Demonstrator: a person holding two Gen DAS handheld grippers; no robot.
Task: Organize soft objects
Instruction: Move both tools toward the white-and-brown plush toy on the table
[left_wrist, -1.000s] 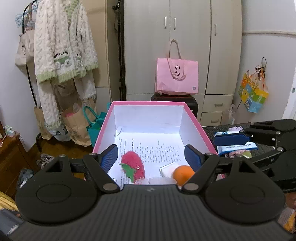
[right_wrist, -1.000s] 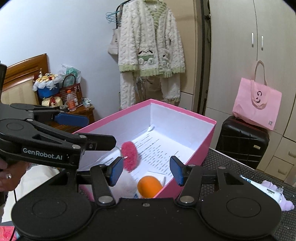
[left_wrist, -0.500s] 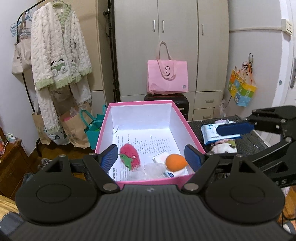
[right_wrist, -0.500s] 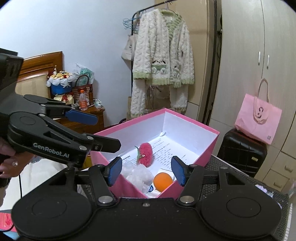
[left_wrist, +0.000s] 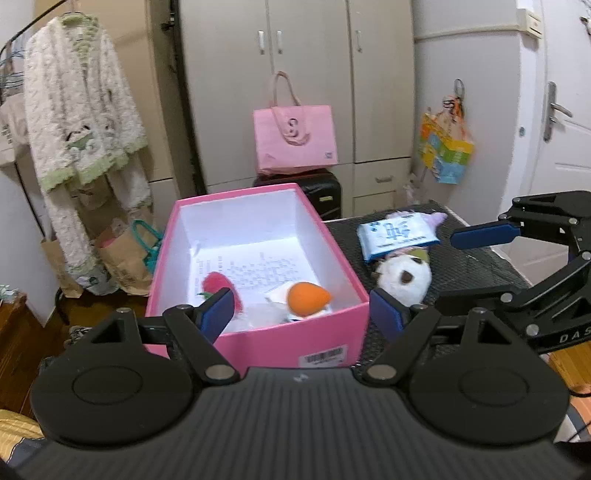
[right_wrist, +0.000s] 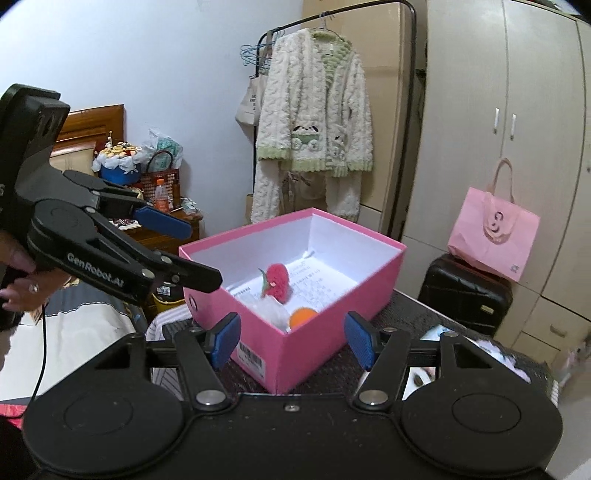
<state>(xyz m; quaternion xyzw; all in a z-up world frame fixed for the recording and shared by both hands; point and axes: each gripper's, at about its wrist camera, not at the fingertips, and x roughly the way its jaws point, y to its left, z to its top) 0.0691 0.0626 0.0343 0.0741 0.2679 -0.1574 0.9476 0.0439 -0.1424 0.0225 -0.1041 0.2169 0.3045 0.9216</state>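
Black plastic jaws of the left gripper (left_wrist: 302, 314) and right gripper (right_wrist: 291, 339) are opening, nothing between them. Past them, the pink box (left_wrist: 334, 243) at the table's left edge holds a red plush (right_wrist: 276, 278) and an orange plush (left_wrist: 307, 299). Next, I would approach the white plush (left_wrist: 404, 277) beside it squarely. "GenRobot.AI" is readable on one gripper.

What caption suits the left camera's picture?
Pink box holding a red plush and orange toy; white plush waits outside.
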